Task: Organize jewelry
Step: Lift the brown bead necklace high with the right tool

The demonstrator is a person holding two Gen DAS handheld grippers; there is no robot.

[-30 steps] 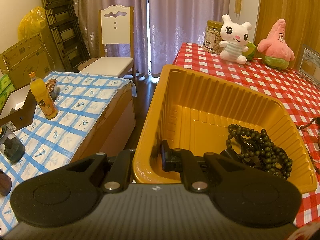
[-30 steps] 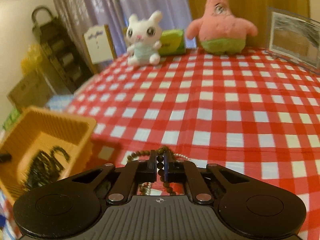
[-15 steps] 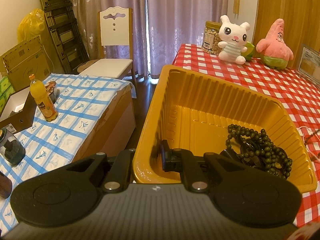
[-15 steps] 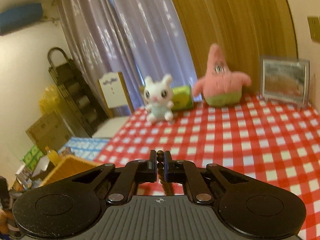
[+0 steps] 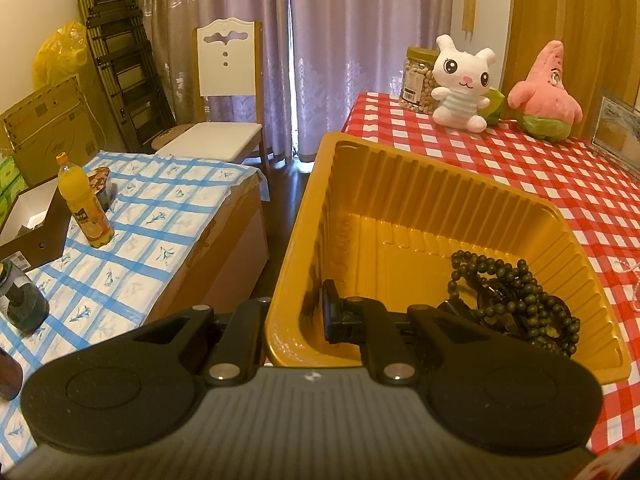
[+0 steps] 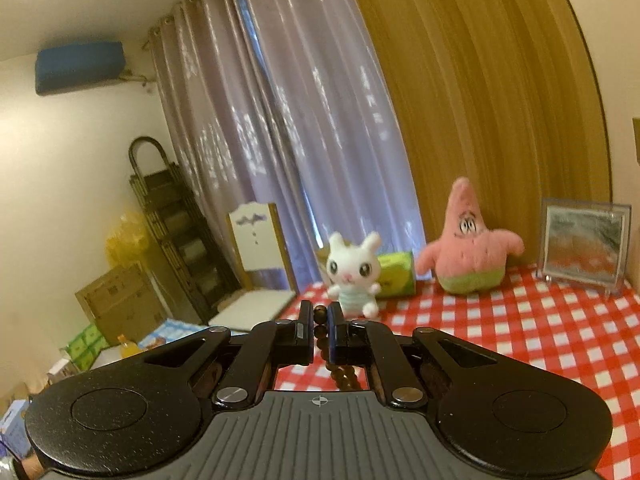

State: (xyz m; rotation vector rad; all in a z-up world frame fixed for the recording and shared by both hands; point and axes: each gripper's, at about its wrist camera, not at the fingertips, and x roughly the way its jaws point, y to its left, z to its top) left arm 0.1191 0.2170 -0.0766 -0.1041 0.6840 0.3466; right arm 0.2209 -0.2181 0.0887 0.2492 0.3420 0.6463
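The right hand-held gripper (image 6: pixel 320 330) pinches a string of brown beads (image 6: pixel 320 332) above the checked surface (image 6: pixel 520 332). The left hand-held gripper (image 5: pixel 298 320) clamps the yellow tray's (image 5: pixel 400 184) near wall; dark beads (image 5: pixel 520 296) lie inside.

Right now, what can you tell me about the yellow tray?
The tray is a deep, glossy yellow tub that looks like thin moulded plastic, with ribbed walls and a rolled rim. It sits upright at the edge of the red-checked table. Dark green beads lie heaped in its near right corner. The left claw is shut on its near wall, one finger inside, one outside.
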